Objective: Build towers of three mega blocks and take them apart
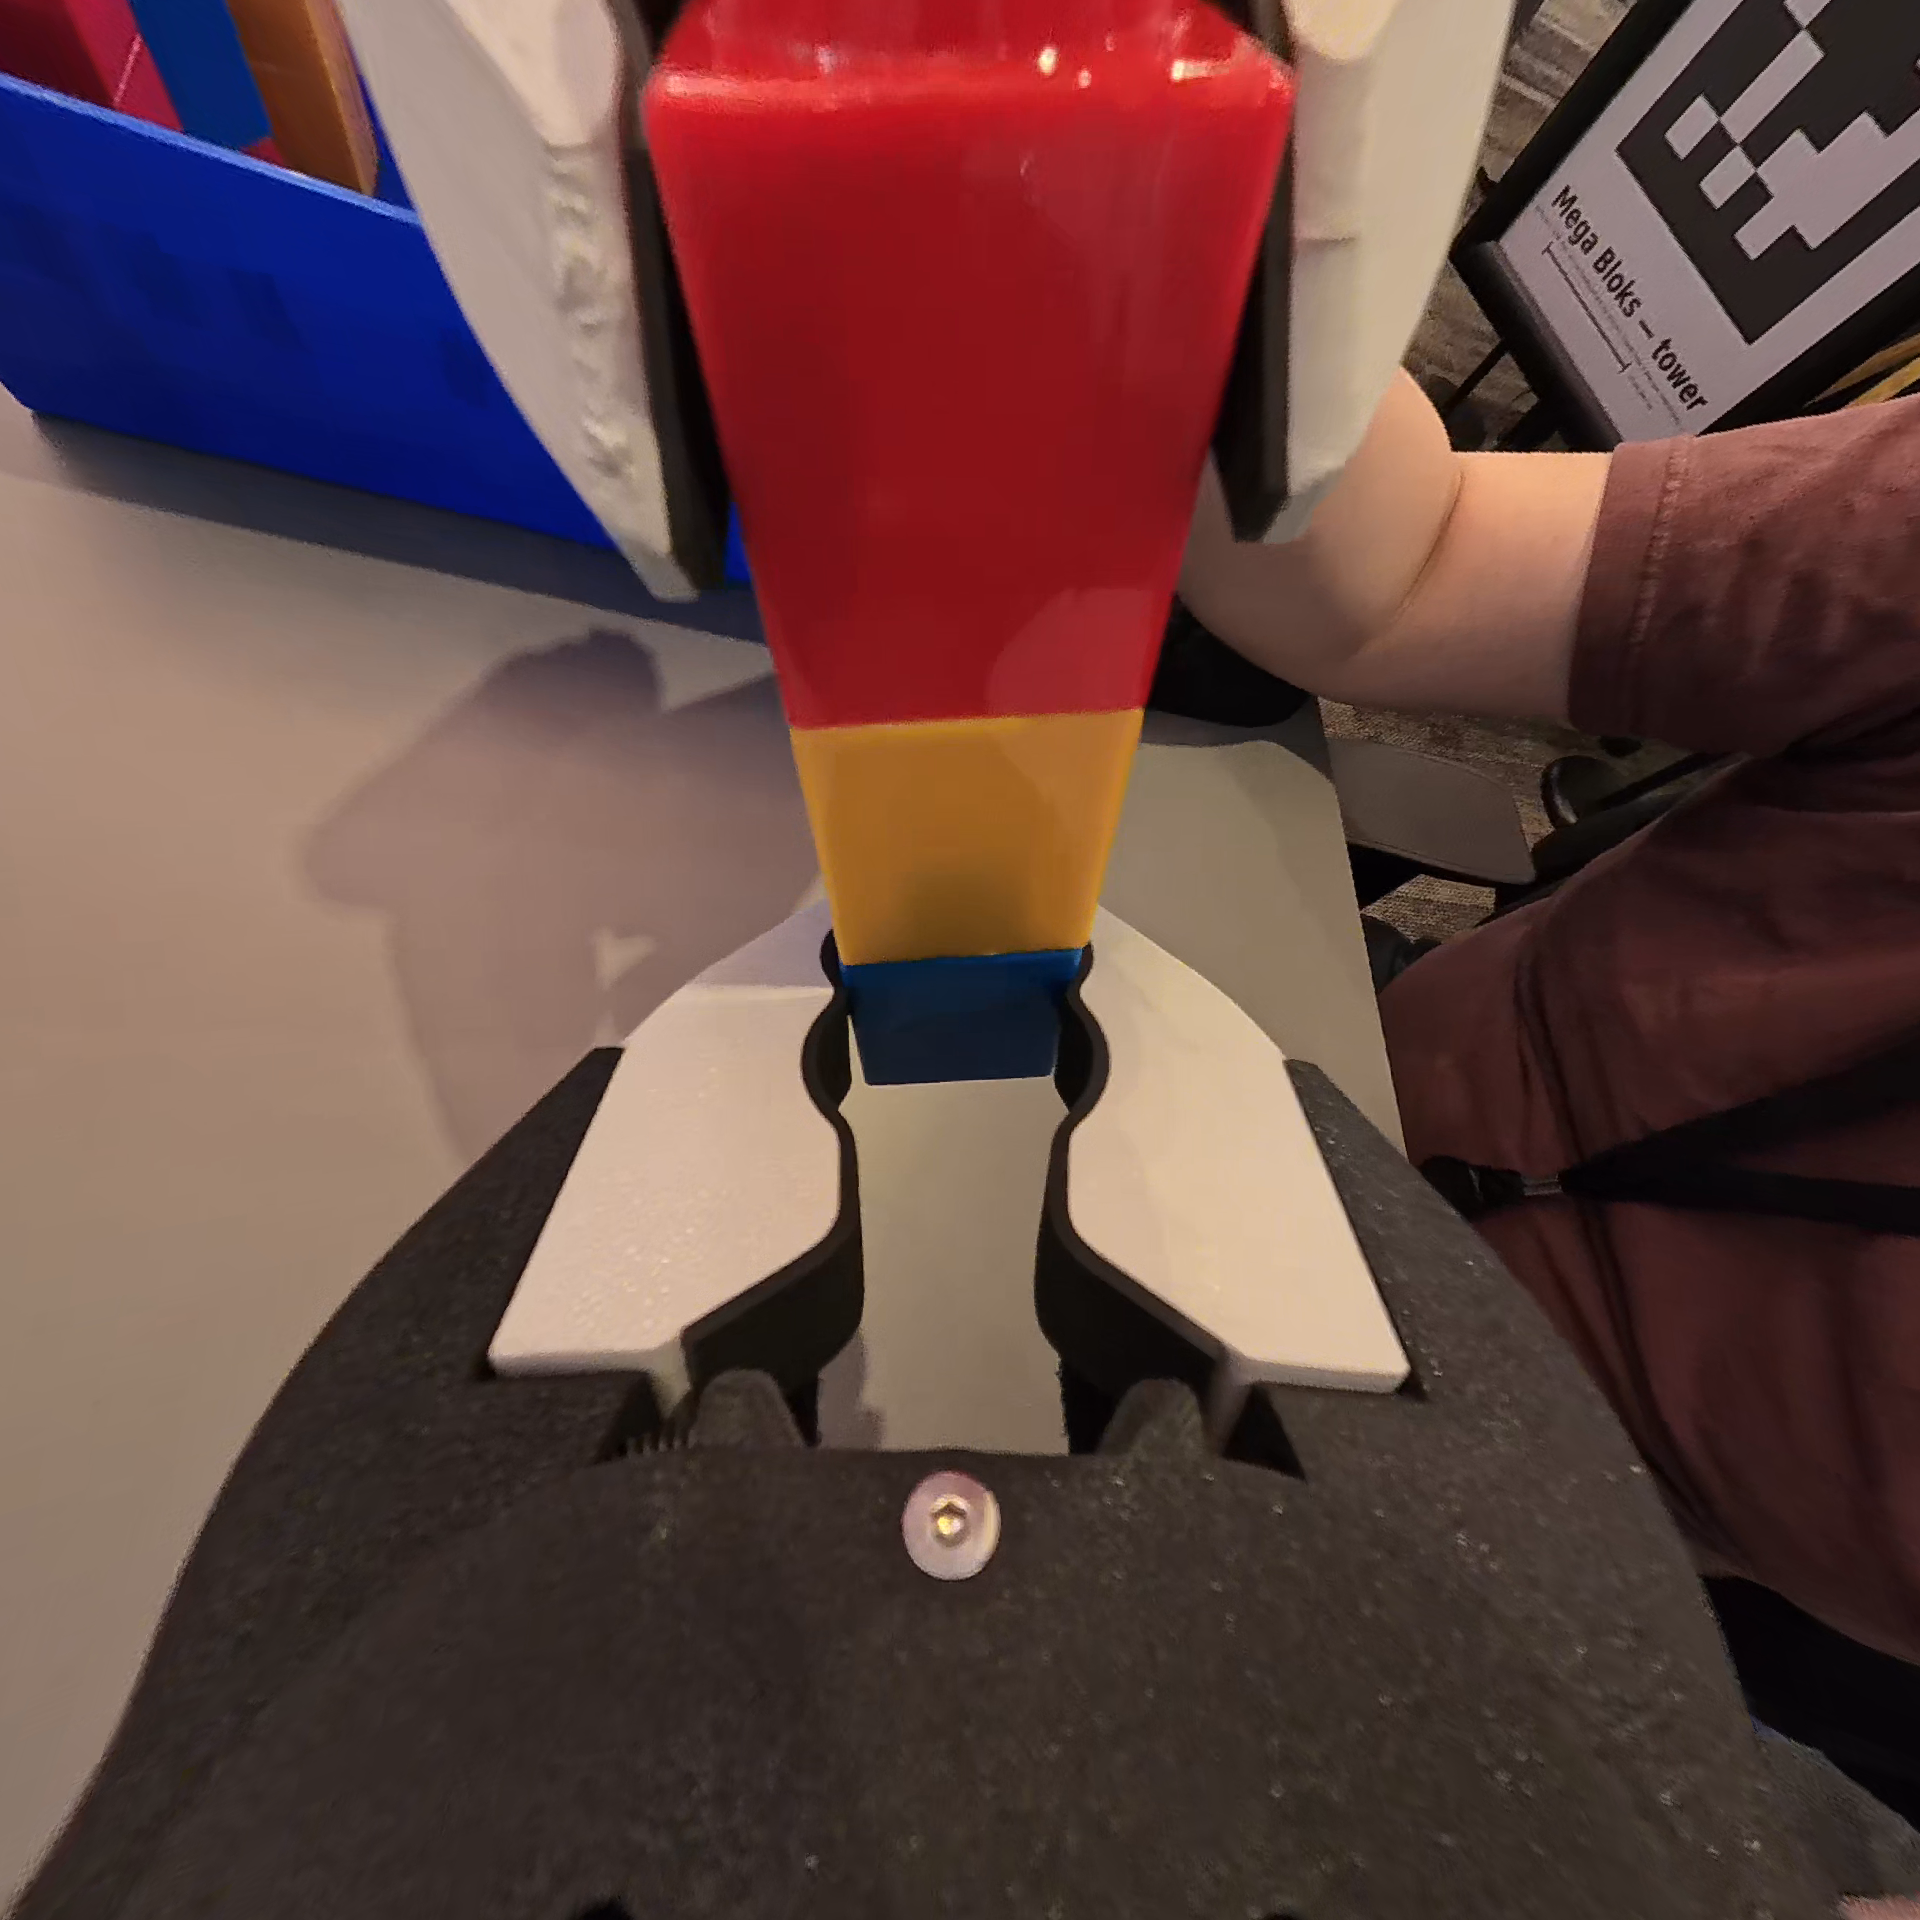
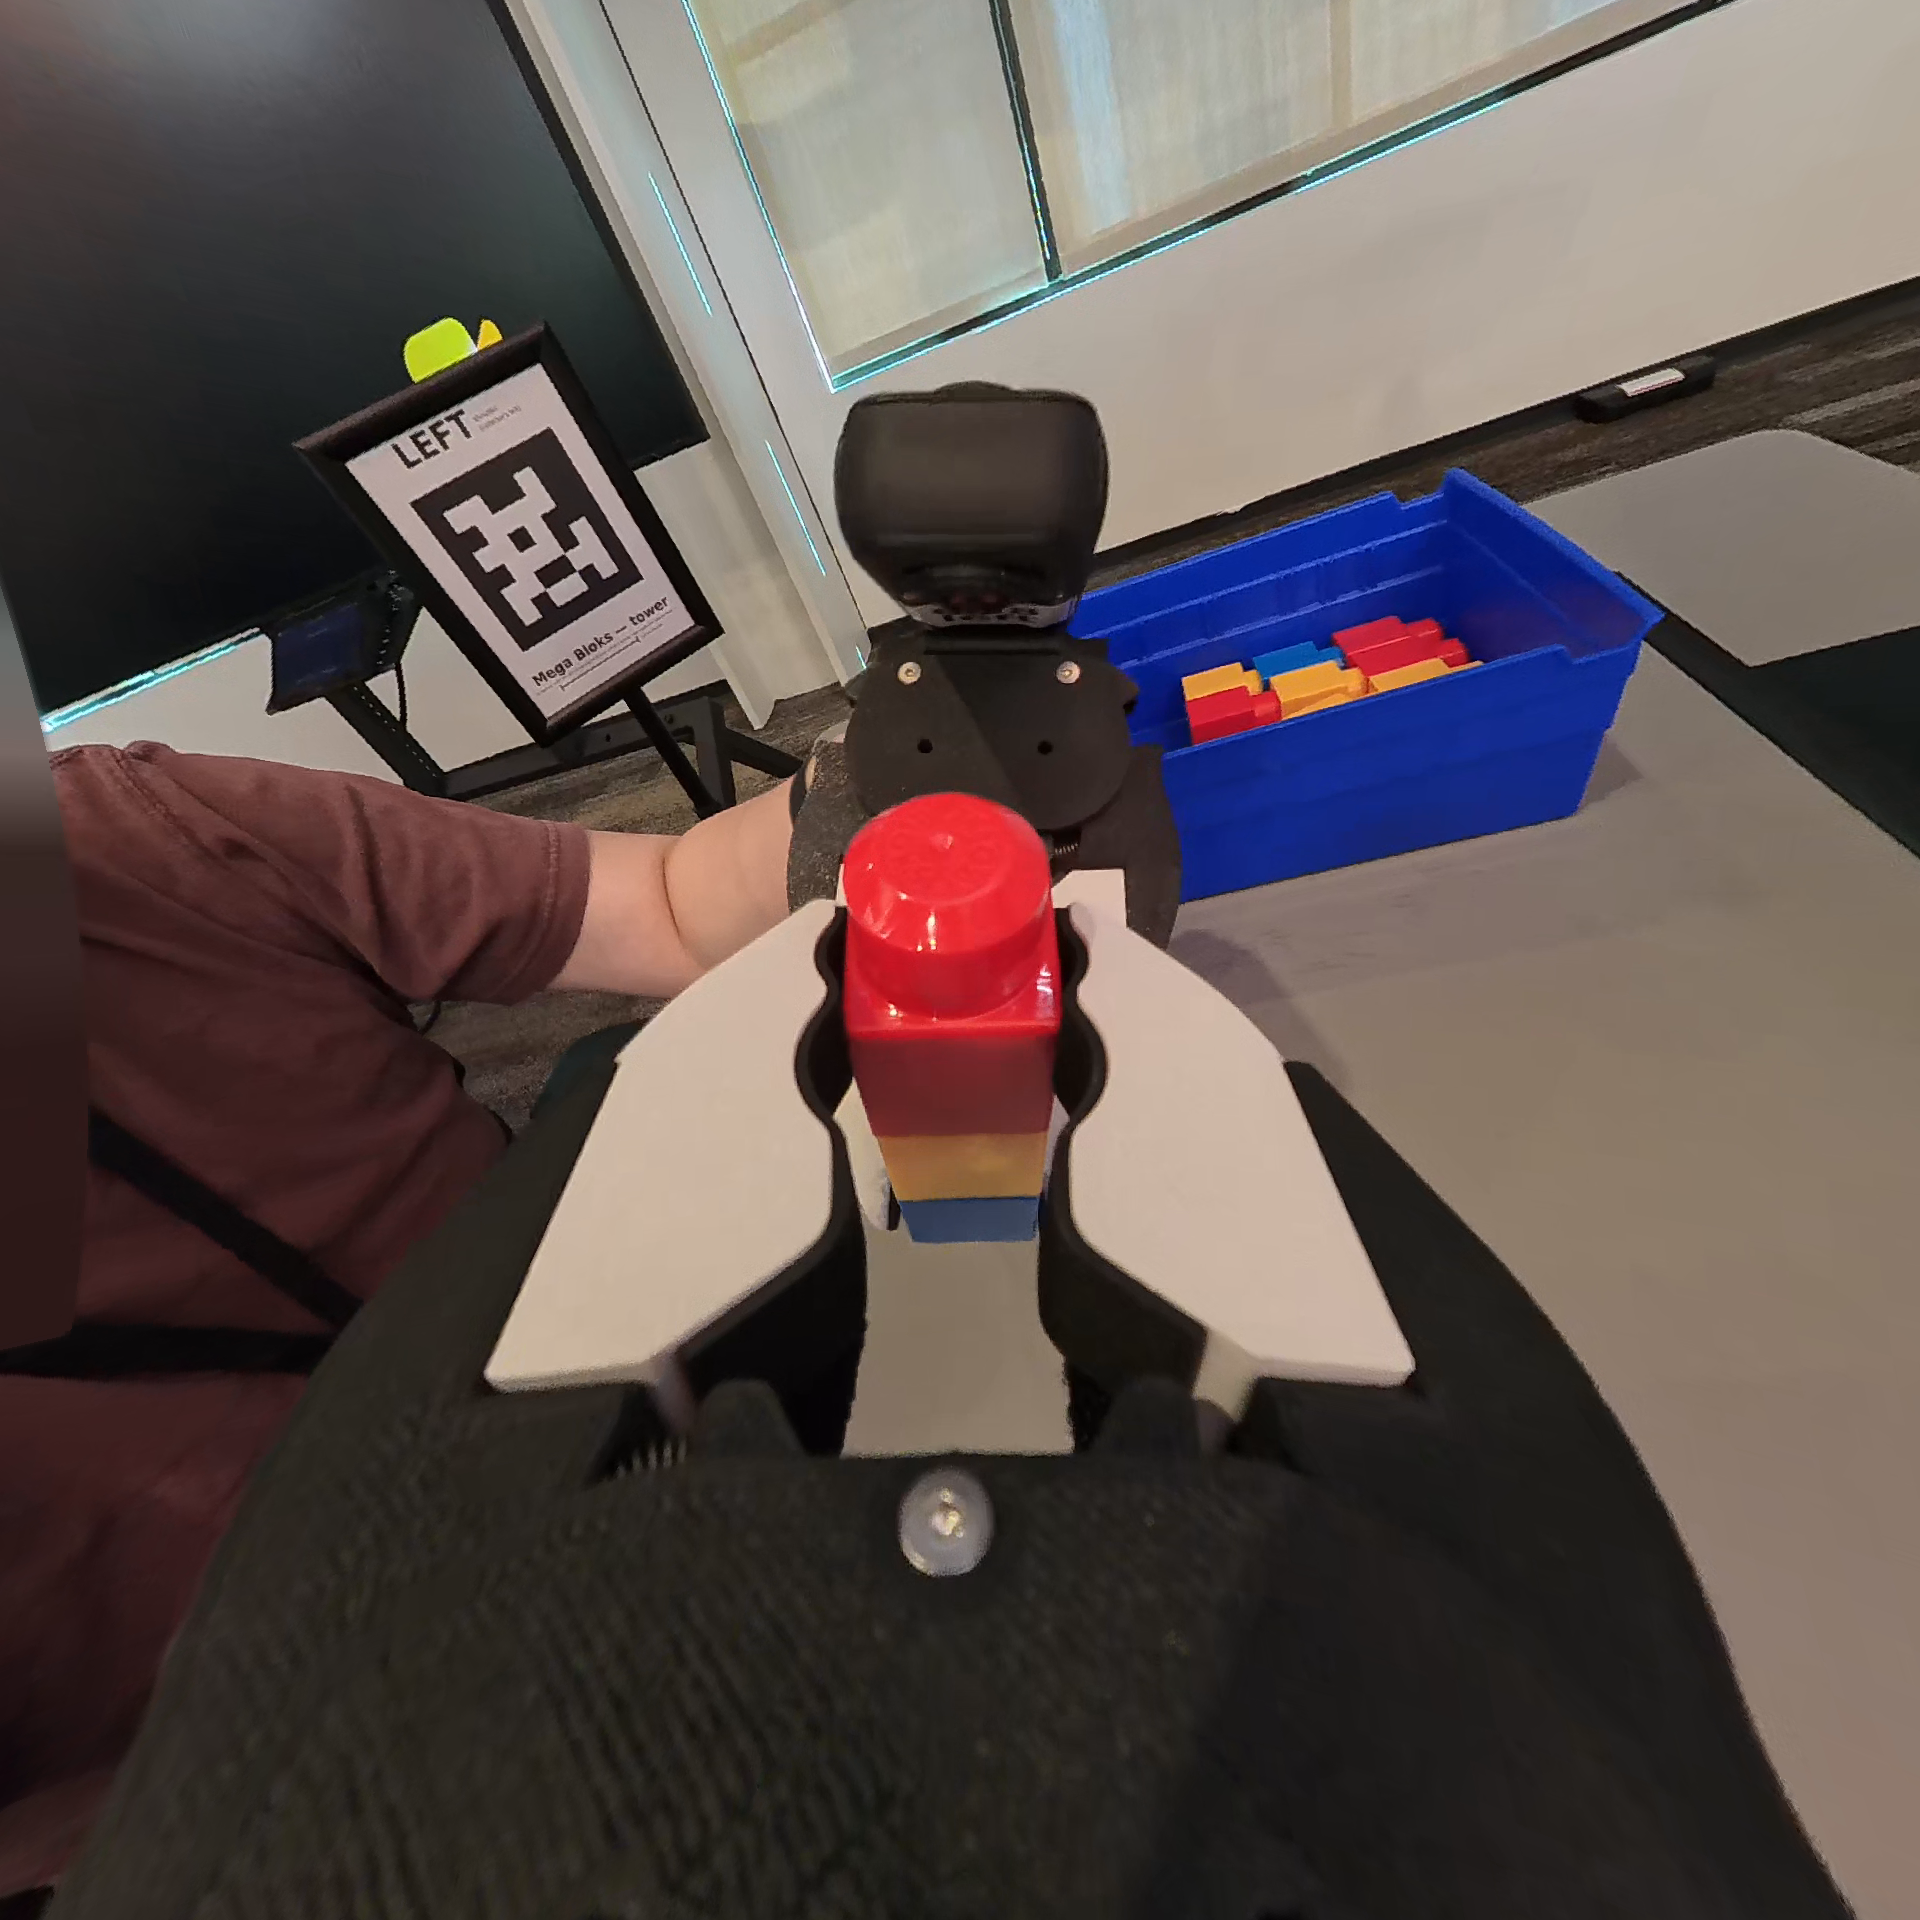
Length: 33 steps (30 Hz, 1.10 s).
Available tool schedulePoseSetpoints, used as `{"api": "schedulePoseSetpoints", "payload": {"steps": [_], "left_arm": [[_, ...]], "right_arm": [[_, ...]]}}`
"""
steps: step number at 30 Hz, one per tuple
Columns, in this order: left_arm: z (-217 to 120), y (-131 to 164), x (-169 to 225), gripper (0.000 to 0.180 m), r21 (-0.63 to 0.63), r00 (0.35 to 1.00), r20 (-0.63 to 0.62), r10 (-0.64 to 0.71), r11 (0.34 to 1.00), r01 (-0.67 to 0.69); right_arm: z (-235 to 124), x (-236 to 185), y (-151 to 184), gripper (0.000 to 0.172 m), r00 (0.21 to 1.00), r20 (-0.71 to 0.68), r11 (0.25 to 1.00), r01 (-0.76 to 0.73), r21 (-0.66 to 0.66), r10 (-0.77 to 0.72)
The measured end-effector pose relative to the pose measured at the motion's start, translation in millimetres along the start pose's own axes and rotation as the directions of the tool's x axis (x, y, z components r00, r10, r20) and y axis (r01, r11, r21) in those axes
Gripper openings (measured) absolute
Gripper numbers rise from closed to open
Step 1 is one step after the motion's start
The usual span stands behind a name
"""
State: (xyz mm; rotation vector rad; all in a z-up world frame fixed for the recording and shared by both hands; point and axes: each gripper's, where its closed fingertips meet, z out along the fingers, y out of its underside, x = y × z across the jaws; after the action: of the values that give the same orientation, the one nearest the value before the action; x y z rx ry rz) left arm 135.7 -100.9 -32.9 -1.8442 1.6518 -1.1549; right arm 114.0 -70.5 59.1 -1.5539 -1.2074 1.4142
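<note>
Left hand-held gripper (image 1: 956,1023) clamping blue block (image 1: 954,1023), right hand-held gripper (image 2: 954,997) clamping red block (image 2: 951,1049)

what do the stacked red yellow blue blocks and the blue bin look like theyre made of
Stacked red, yellow and blue blocks: likely glossy moulded plastic; bright highlights show on the red stud. Blue bin: probably plastic too, with a duller sheen and moulded ridges along its walls.

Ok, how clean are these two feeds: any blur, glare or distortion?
Left wrist view: wide-angle stretch balloons the red block, specular glints near its top, soft shadows on the table. Right wrist view: sharp on the red stud, left edge dark and blurred.
</note>
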Motion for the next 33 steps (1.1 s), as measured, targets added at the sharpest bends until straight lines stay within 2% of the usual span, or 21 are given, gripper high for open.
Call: {"api": "schedulePoseSetpoints", "payload": {"steps": [6,8,10,13,16,18,22,25,33], "left_arm": [[-4,-7,8,0.036,0.018,0.999,0.008,-0.037,0.999,0.037],[-5,-12,18,0.036,0.044,0.998,-0.054,-0.045,0.998,0.047],[-6,-13,25,0.036,0.048,0.991,-0.115,-0.071,0.996,0.077],[-7,-12,12,0.036,0.05,0.992,-0.033,-0.123,0.991,0.125],[-8,-6,-3,0.036,0.009,0.989,0.112,-0.101,0.995,0.1],[-7,-4,-7,0.036,-0.014,0.98,0.174,-0.092,0.995,0.096],[-4,-7,2,0.036,-0.02,0.983,0.167,-0.078,0.996,0.083],[-4,-5,2,0.036,-0.041,0.981,0.187,-0.054,0.997,0.062],[-2,-1,8,0.036,-0.071,0.989,0.128,-0.077,0.994,0.086]], "right_arm": [[-5,-7,-7,0.04,0.999,0.038,0.999,0.002,0.033,-0.003],[-7,-3,-11,0.063,1.0,-0.018,0.999,0.012,0.045,-0.011],[-14,-3,-21,0.067,0.999,-0.048,0.996,0.016,0.092,-0.012],[-28,-5,-34,0.063,0.999,-0.049,0.985,-0.01,0.17,0.018],[-34,0,-26,0.063,0.996,-0.087,0.993,0.023,0.119,-0.013],[-32,-2,-20,0.062,0.998,-0.057,0.995,0.046,0.094,-0.041],[-22,-1,-8,0.057,0.997,-0.018,0.996,0.078,0.047,-0.077],[-18,-9,-8,0.038,0.994,0.038,0.993,0.101,0.055,-0.103],[-16,-8,-3,0.038,0.997,0.058,0.999,0.043,0.023,-0.044]]}}
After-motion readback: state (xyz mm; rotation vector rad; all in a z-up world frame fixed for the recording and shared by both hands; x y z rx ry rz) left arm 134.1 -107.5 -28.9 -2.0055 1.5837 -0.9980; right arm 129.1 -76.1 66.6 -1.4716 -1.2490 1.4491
